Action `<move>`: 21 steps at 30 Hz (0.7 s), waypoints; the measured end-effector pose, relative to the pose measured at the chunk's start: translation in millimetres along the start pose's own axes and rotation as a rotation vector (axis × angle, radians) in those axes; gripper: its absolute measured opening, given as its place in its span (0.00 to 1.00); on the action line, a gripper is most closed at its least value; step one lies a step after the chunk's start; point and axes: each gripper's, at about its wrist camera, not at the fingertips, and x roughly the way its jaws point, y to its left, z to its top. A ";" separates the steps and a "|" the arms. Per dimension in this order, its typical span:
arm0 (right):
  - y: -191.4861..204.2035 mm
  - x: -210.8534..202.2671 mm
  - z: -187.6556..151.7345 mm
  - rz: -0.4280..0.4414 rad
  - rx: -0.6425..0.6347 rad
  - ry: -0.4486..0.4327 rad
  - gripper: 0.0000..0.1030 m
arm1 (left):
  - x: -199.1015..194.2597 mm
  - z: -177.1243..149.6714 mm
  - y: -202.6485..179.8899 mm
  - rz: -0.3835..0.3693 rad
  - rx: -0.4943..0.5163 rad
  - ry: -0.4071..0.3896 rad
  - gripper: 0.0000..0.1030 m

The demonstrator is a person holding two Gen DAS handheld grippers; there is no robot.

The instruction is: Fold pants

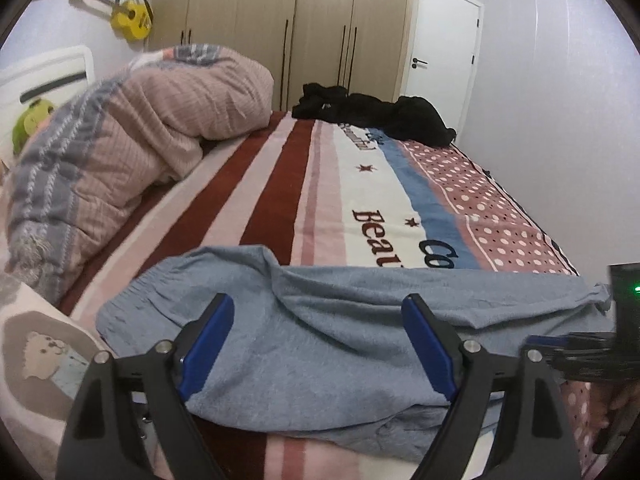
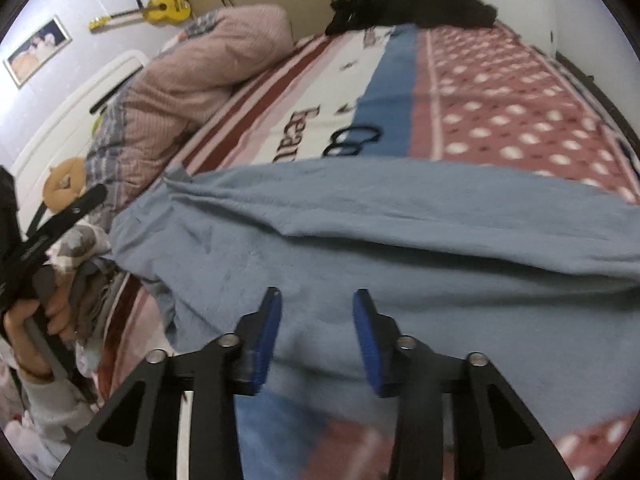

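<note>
The blue-grey pants (image 1: pixel 320 344) lie spread across the near part of the bed (image 1: pixel 360 184), running left to right over its striped and dotted blanket. The elastic waistband sits at the left end, and the legs stretch away to the right. A long ridge of cloth runs along the middle of them, and the near edge is doubled over on itself.

The left gripper (image 1: pixel 318 344) hangs low over the waist end of the pants. Its blue-padded fingers (image 1: pixel 210 344) stand wide apart with nothing between them but the cloth below; whether the tips touch the cloth cannot be told. The right gripper (image 2: pixel 316 336) hovers over the middle of the pants (image 2: pixel 400 240), its pads (image 2: pixel 266 336) parted by a narrower gap and clamped on nothing. This view is blurred. At its left edge a hand (image 2: pixel 36 320) grips the handle of the other tool.

Farther out, a pink and grey quilt (image 1: pixel 132 152) is heaped on the left side of the bed, with a green plush toy (image 1: pixel 30 122) beyond it. Dark clothes (image 1: pixel 372 114) lie in a pile at the far end. A bear-print pillow (image 1: pixel 44 360) is at the near left. Behind the bed stand a beige wardrobe (image 1: pixel 280 20) and a white door (image 1: pixel 440 40), and a yellow guitar (image 1: pixel 120 14) hangs on the left wall.
</note>
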 end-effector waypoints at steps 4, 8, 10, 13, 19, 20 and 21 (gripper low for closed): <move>4.4 36.6 14.7 -0.025 0.006 0.022 0.23 | 12.6 -8.1 13.8 -0.039 -0.049 0.029 0.81; -2.1 53.2 40.2 -0.074 0.038 -0.005 0.20 | 20.0 -19.1 20.0 -0.051 -0.078 0.042 0.81; -5.2 60.0 53.3 -0.105 0.054 -0.016 0.19 | 24.0 -22.2 22.3 -0.049 -0.076 0.055 0.81; -4.3 69.3 67.1 -0.176 0.055 -0.020 0.19 | 25.8 -24.2 26.9 -0.028 -0.065 0.062 0.81; 25.3 50.2 66.2 -0.128 0.004 -0.074 0.24 | 36.8 -8.3 29.8 -0.003 0.015 0.081 0.81; 26.7 43.0 61.1 -0.110 -0.006 -0.078 0.24 | 43.2 -5.0 28.4 -0.001 0.044 0.101 0.81; 31.8 35.5 53.4 -0.093 -0.018 -0.082 0.25 | 50.9 -3.3 28.1 -0.003 0.065 0.128 0.81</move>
